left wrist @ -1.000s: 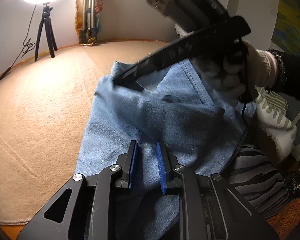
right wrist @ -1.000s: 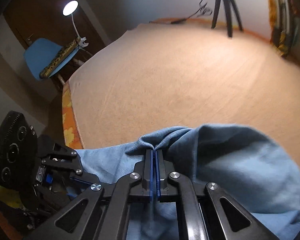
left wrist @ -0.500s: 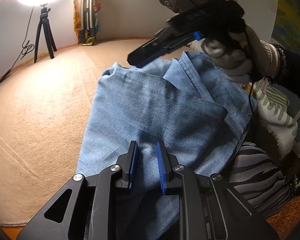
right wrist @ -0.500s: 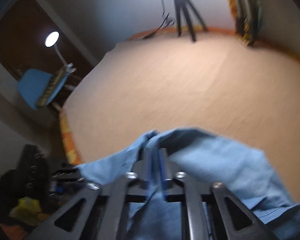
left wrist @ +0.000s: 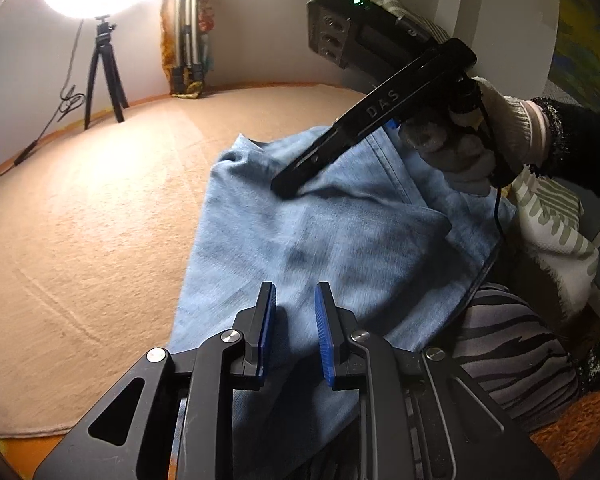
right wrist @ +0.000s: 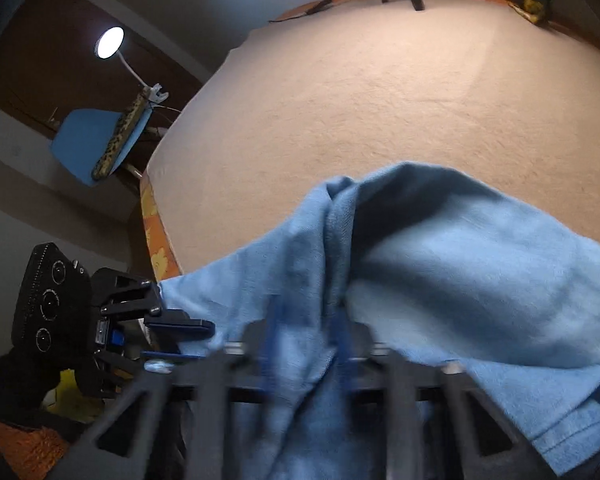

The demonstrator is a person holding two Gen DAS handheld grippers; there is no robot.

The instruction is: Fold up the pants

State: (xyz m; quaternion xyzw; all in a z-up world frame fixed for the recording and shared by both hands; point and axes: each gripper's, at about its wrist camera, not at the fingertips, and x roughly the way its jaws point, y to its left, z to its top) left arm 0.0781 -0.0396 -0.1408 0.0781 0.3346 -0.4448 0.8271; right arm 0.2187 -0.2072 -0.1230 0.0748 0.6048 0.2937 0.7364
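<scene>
Denim pants (left wrist: 340, 240) in light blue, lying in a folded stack on the near part of a beige short-pile carpet (left wrist: 80, 220), with one long edge running away across the pile and the far end rumpled into a raised ridge. Overlaps, on the near right side, a grey-and-black striped cloth (left wrist: 512, 352). Black left gripper (left wrist: 296, 328) with blue ribbed pads, pointing down at the near end of the stack: jaws nearly together, leaving only a narrow gap that is filled by denim, so gripping a thick fold of the fabric there. Black right gripper (right wrist: 304, 340), carried by a hand in a pale knitted glove (left wrist: 472, 140), slanting down onto the far end, tip touching the cloth just beside the ridge. Shows blurred in its own wrist view, jaws closing, pads apart with a bunched fold of denim between them and more fabric draped over the fingers. Beyond the pants, bare carpet up to a pale wall, where a glowing ring light on a black tripod (left wrist: 100, 80) stands. Off the carpet's left edge in the right wrist view, a blue plastic chair (right wrist: 88, 144) under a small round lamp.
</scene>
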